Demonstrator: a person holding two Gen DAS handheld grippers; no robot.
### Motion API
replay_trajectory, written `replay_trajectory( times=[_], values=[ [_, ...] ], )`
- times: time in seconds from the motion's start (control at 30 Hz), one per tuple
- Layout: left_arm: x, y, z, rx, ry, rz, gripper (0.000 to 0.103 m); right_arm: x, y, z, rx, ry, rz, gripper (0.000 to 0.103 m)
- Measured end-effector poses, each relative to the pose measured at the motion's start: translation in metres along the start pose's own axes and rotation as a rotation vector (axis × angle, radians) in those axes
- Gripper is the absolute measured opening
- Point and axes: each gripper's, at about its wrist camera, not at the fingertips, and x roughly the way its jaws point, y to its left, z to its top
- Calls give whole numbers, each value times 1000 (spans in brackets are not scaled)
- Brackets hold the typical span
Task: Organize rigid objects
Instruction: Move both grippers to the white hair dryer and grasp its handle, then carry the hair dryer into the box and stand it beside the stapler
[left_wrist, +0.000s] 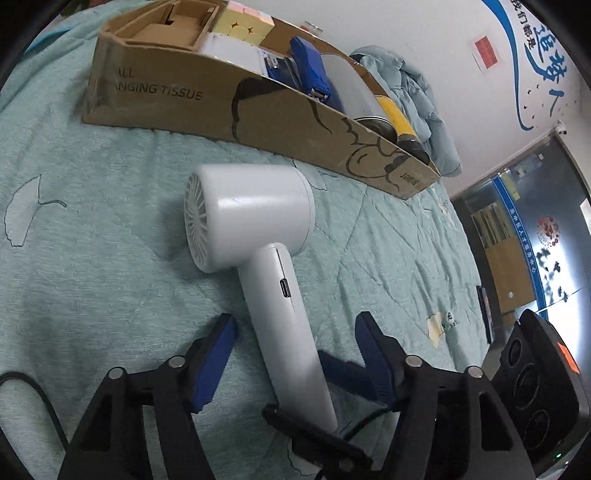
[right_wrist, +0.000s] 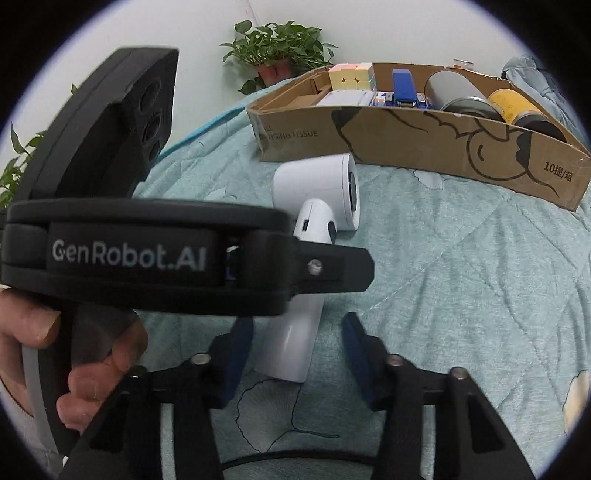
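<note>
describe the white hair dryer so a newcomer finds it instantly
On the pale green quilt, look just in front of the long cardboard box. The white hair dryer lies loose there on its side, handle pointing away from the box. It is the only item outside the box.

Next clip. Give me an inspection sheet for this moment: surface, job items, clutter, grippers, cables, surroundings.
Surface: teal quilted bedspread, leaf pattern.
Job's things: white hair dryer lying flat before a cardboard box; the box holds a puzzle cube, blue stapler, metal can, yellow can.
Clutter: bundled blue cloth behind the box.
Grippers: left gripper and right gripper both straddle the dryer handle, pads not pressing.
Cables: black cable at the left edge.
Surroundings: potted plant, white wall.
</note>
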Motion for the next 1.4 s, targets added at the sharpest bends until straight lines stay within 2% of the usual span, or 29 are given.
replay_trajectory(
  times=[0.07, 0.13, 0.4, 0.6, 0.93, 1.13, 1.4],
  values=[
    [1, 1, -1, -1, 3, 8, 48, 1, 0, -3, 15, -5, 5, 31],
    [2, 3, -3, -7, 9, 13, 33, 2, 1, -3, 19, -9, -2, 31],
    [-6, 2, -3, -12, -52, 9, 32, -4, 4, -1, 32, -37, -6, 31],
    [-35, -17, 19, 50, -128, 9, 31, -25, 9, 14, 6, -120, -24, 31],
    [-61, -49, 93, 153, -212, 21, 31, -37, 1, 76, -17, -225, -56, 31],
    [-52, -51, 151, 187, -201, 27, 31, -25, -14, 115, -1, -232, -72, 31],
    [-21, -41, 227, 181, -156, -8, 31, -7, -42, 157, 61, -230, -69, 31]
  ],
)
